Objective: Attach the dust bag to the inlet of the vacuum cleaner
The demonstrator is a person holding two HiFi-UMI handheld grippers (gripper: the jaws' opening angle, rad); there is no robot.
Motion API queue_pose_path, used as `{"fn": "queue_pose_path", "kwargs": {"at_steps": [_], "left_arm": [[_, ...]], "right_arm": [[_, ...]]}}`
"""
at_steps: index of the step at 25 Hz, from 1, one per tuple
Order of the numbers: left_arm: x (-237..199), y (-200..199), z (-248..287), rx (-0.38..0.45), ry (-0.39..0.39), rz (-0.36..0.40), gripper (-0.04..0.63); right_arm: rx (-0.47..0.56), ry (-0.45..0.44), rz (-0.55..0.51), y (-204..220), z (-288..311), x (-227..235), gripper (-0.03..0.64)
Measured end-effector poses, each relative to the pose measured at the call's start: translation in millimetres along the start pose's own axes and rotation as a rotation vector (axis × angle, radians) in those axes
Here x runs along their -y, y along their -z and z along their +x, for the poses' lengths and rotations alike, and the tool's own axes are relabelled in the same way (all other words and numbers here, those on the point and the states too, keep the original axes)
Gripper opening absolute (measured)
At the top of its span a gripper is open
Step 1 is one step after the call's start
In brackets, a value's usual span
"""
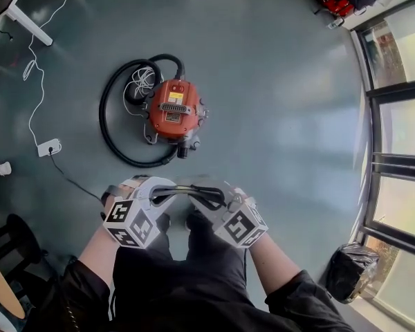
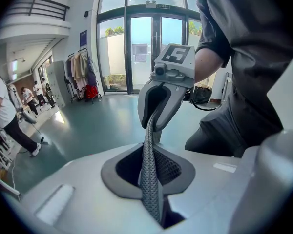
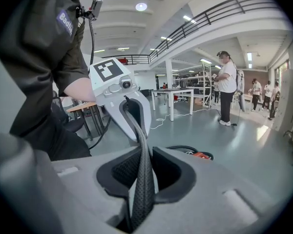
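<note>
The grey-green floor (image 1: 283,116) fills the head view. The red vacuum cleaner (image 1: 173,109) sits on it, well apart from the person, with its black hose (image 1: 109,130) looped round its left side. The dust bag (image 1: 191,190) is held above the person's legs (image 1: 194,268). It shows as a narrow grey mesh band pulled taut, long axis running left to right. The left gripper (image 1: 164,194) pinches one end and the right gripper (image 1: 218,198) the other, each with jaws nearly together on the mesh.
</note>
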State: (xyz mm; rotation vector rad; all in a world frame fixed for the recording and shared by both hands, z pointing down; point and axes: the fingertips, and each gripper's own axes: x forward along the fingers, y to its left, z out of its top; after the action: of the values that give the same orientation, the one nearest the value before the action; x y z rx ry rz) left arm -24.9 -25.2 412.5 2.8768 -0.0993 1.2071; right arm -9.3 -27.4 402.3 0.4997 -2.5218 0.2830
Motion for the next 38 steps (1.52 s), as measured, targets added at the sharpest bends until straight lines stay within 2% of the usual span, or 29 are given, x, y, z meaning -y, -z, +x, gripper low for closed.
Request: {"fn": "queue_pose_path", "kwargs": {"at_steps": [19, 32, 38], "left_arm": [[-23.2, 71.9, 81.9, 0.007, -0.007, -0.038, 0.054], [-18.1, 121.7, 152.4, 0.025, 0.005, -0.029, 0.052], [-20.9, 146.2, 176.6, 0.026, 0.006, -0.023, 0.052]], "right_arm": [[-0.025, 0.01, 0.023, 81.7, 63.3, 35.1, 0.049], [-0.038, 0.008, 0.013, 161.4, 98.9, 45.5, 0.049], [-0.048, 0.006, 0.008, 181.4, 118.9, 51.6, 0.049]]}}
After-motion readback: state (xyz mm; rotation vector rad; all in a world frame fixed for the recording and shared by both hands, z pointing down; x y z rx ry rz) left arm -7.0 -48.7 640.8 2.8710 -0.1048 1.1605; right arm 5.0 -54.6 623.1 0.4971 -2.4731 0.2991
